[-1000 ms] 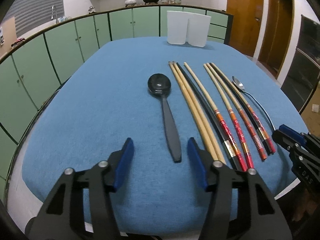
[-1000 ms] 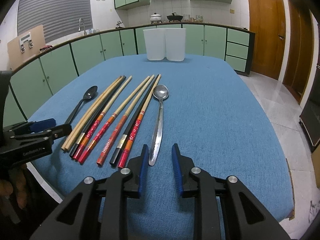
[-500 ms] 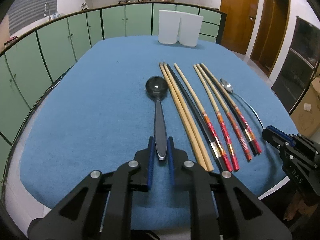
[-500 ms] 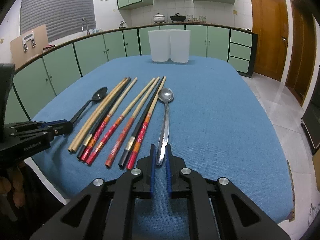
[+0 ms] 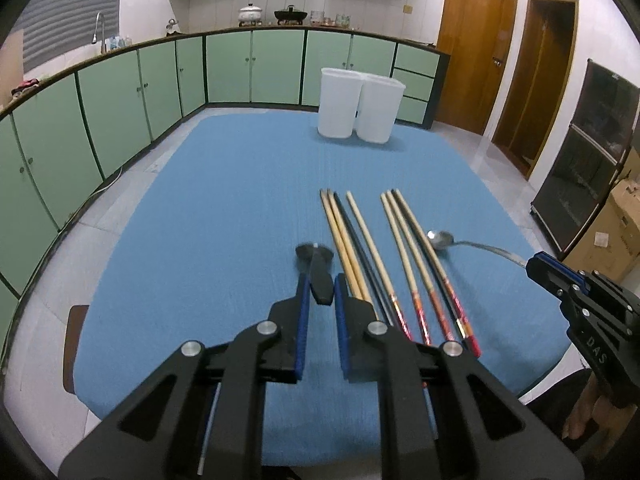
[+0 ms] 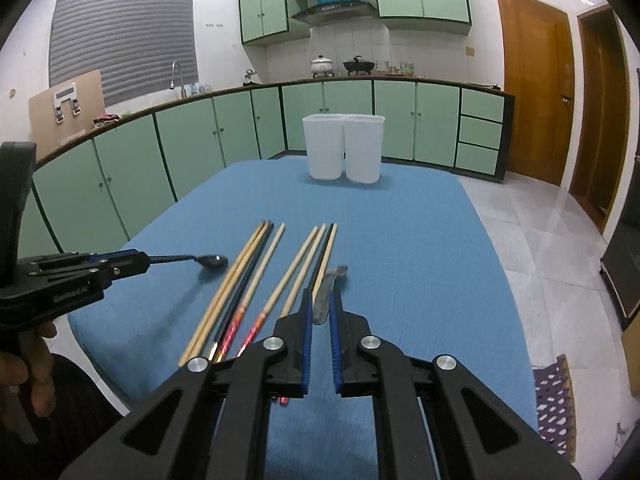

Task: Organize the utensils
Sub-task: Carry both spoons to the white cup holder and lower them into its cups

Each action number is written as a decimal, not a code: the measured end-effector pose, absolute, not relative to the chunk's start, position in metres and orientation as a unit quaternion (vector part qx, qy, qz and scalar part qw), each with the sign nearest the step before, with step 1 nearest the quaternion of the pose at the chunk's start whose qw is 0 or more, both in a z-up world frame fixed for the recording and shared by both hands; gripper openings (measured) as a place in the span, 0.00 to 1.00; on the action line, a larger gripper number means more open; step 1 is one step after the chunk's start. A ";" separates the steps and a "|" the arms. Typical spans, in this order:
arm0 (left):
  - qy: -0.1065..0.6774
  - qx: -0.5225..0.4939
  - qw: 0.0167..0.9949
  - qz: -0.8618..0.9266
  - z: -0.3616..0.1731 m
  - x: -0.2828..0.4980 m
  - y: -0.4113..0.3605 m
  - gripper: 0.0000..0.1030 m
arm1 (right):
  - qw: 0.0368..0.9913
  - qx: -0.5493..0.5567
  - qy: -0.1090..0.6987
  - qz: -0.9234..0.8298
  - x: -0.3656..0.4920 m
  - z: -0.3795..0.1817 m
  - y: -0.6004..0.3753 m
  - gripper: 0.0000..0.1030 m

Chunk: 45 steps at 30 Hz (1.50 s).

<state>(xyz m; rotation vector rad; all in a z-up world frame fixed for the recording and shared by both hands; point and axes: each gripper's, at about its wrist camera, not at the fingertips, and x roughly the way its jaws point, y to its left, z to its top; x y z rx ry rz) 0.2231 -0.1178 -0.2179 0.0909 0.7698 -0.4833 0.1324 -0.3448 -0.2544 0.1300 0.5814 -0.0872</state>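
Slender round chopsticks (image 5: 362, 248), bamboo and lacquered, on woven blue cloth (image 5: 224, 208)

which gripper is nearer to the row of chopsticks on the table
Left, though not by much. The left gripper, shut on the black spoon, hovers right beside the chopsticks row's near-left edge. The right gripper, holding the metal spoon, hangs off their opposite edge.

left gripper (image 5: 320, 286) & right gripper (image 6: 320, 304) tilted down, jaws clamped tight, each gripping sth.
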 end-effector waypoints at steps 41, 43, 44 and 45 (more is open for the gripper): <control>0.323 0.068 0.890 -0.313 -0.100 0.327 -0.170 0.11 | 0.952 0.027 0.303 0.009 0.222 -0.135 -0.388 0.07; 0.322 0.070 0.890 -0.316 -0.093 0.338 -0.179 0.11 | 0.952 0.027 0.305 0.011 0.233 -0.129 -0.392 0.07; 0.320 0.071 0.889 -0.319 -0.088 0.345 -0.184 0.11 | 0.952 0.027 0.305 0.011 0.239 -0.127 -0.394 0.07; 0.318 0.072 0.889 -0.321 -0.083 0.353 -0.190 0.11 | 0.952 0.028 0.305 0.011 0.246 -0.123 -0.396 0.07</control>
